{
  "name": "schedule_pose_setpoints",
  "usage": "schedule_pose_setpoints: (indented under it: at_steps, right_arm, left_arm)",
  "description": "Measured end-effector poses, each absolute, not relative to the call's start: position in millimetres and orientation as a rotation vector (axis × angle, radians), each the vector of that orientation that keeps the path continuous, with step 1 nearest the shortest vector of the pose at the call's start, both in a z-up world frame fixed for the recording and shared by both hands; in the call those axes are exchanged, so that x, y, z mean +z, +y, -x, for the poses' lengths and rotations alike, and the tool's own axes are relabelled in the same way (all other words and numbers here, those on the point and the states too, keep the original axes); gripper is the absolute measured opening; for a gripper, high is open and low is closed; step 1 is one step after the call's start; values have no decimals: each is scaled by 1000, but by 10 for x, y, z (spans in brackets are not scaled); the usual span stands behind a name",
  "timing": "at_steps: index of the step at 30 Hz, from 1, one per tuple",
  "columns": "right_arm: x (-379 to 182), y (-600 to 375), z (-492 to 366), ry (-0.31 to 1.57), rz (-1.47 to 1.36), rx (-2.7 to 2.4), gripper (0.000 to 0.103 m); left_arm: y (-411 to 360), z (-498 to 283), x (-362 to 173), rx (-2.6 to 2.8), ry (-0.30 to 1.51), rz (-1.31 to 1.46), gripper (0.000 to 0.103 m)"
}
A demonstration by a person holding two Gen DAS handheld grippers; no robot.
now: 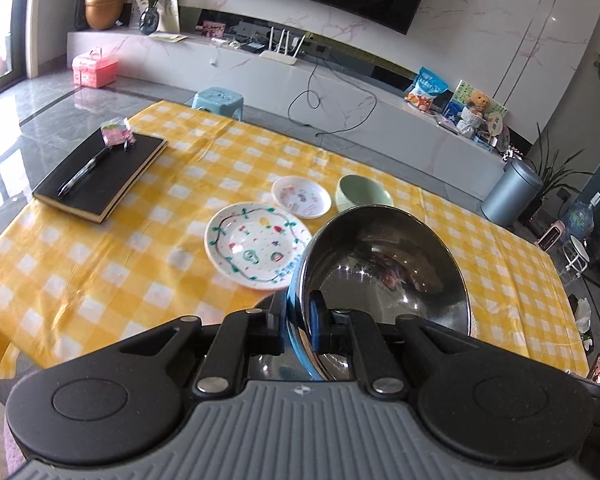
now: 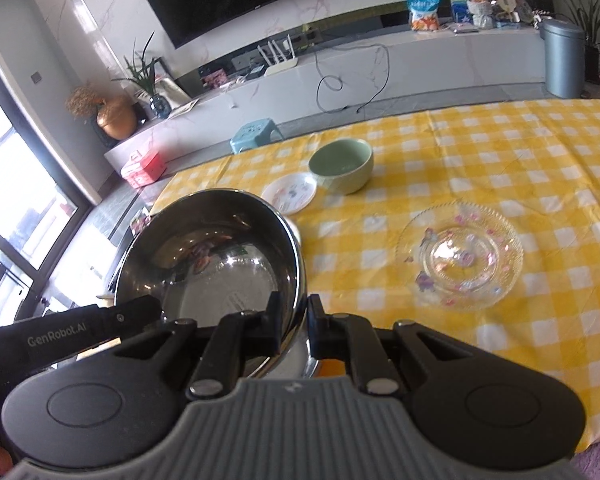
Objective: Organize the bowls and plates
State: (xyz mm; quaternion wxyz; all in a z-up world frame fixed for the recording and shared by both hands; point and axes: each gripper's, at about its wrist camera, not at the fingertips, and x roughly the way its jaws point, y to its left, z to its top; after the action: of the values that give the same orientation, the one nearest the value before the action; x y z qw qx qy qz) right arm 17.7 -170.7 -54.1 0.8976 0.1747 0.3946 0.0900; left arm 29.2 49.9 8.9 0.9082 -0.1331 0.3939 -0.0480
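Nearest the cameras, a steel bowl (image 1: 380,264) was held off the desk (image 1: 80,280) by both claws at once. The left claw (image 1: 300,316) was seen clamped on the bowl's left rim, one pad inside and one outside the wall; the right claw (image 2: 294,316) was pinched on the opposite rim in the same way. Both were closed on metal, w/ no gap visible at the pads. The bowl was tilted, its mouth turned toward the lenses.

Just beyond, in the left wrist view, a painted plate (image 1: 256,246) lay flat on the yellow check cloth, partly hidden by the bowl's rim. To the right, a clear glass plate (image 2: 460,256) sat apart from the others, closer to the right claw.

Further out, a small white dish (image 1: 301,197) and a green bowl (image 2: 342,164) were found just beside each other, approx. touching (contact could not be confirmed). The green bowl lay ahead of both claws and past the steel bowl's far rim.

Judged from the task, the steel bowl would probably be nested w/ the green bowl, so the travel needed was forward, away from the person. Neither hand looked clearly nearer. At the far left a black notebook (image 1: 100,176) w/ a pen (image 1: 84,172) lay well clear.
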Motion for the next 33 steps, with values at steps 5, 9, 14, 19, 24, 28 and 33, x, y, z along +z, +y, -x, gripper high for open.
schedule_pose_setpoints:
  at_steps: [5,9,14,19,24,28,33]
  right_arm:
    - [-629,-1639,-166,852,-344,188,10]
    - [-698,-1645,-188,879,-344,178,10]
    - [-758,-1628,-222,893,-329,170,10]
    - [-800,-1600,-261,905,-318,168,10]
    - [-854,-1596,-313,918,-315,165,9]
    - [-896,-1582,-361,931,-311,163,9]
    - [-956,-1556,-398,946,-298,165,9]
  left_arm:
    - [579,-282,-93,-93,868,304,12]
    - [583,-292,-186,-95,892,308,12]
    - [589,-307,-231,-92,903,311,12]
    - [610,-331,-275,-95,912,318,12]
    - [611,-370,-333,-96,929,317,12]
    - [616,-406,-376,-94,941,315,12]
    - [632,-433,-433,-93,956,306,12]
